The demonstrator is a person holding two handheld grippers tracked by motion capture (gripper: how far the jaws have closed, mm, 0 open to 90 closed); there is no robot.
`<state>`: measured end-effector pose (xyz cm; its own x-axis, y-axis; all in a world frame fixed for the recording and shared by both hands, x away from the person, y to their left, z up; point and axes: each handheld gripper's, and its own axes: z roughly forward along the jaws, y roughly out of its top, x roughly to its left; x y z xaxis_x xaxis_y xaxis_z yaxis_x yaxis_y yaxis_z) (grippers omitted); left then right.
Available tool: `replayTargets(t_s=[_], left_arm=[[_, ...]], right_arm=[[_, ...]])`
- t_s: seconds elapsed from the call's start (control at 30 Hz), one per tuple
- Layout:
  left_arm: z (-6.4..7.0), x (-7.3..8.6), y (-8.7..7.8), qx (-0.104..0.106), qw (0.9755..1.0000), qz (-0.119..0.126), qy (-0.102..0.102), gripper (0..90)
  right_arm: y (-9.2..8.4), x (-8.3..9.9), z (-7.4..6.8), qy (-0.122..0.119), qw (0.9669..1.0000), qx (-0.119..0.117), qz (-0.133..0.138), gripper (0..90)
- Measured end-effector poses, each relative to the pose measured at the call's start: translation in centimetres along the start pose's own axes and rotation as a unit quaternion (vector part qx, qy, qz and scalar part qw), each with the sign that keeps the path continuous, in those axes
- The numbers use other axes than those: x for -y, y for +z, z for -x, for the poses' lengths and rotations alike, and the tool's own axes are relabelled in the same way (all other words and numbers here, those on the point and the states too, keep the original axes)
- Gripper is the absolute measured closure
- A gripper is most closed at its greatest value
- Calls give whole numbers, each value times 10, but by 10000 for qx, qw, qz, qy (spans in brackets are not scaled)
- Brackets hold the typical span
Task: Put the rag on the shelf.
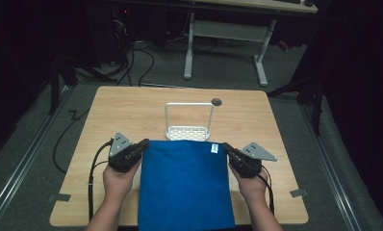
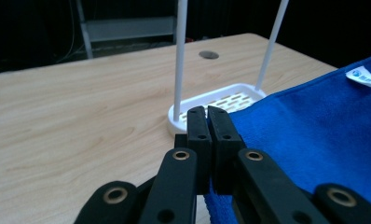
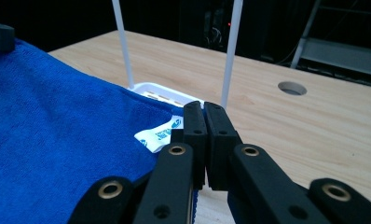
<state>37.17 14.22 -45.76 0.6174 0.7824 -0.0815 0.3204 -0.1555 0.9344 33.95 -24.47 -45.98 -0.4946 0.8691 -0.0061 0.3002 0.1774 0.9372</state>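
A blue towel (image 1: 185, 183) lies flat on the wooden table (image 1: 127, 110), and its near end hangs over the front edge. A white label (image 1: 213, 148) marks its far right corner. My left gripper (image 1: 144, 143) is at the towel's far left corner, jaws shut, and blue cloth (image 2: 323, 140) shows pinched under them in the left gripper view (image 2: 207, 112). My right gripper (image 1: 225, 147) is shut at the far right corner beside the label (image 3: 160, 133), with blue cloth (image 3: 58, 140) caught below its jaws (image 3: 203, 108). A white rack (image 1: 188, 131) stands just beyond the towel's far edge.
The rack has a slotted base tray (image 2: 221, 100) and a tall thin loop of white rod (image 3: 232, 51). A round cable hole (image 1: 216, 101) sits behind it near the table's far edge. Beyond the table, a desk frame (image 1: 228, 29) and floor cables stand in the dark.
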Motion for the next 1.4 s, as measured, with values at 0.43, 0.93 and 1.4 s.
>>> replayTargets(t_s=[0.43,0.93,1.4], left_arm=[[16,-23,-25,-64,9982,512,307,887],[37,-50,-59,-36,9902,1260,597,888],[43,-84,-60,-63,9846,1544,813,891]], right_arm=[[-29,-21,0,35,9984,60,557,889],[-73,-57,-13,-193,9888,50,1480,890],[-87,-78,-11,-252,9832,-4,1806,890]])
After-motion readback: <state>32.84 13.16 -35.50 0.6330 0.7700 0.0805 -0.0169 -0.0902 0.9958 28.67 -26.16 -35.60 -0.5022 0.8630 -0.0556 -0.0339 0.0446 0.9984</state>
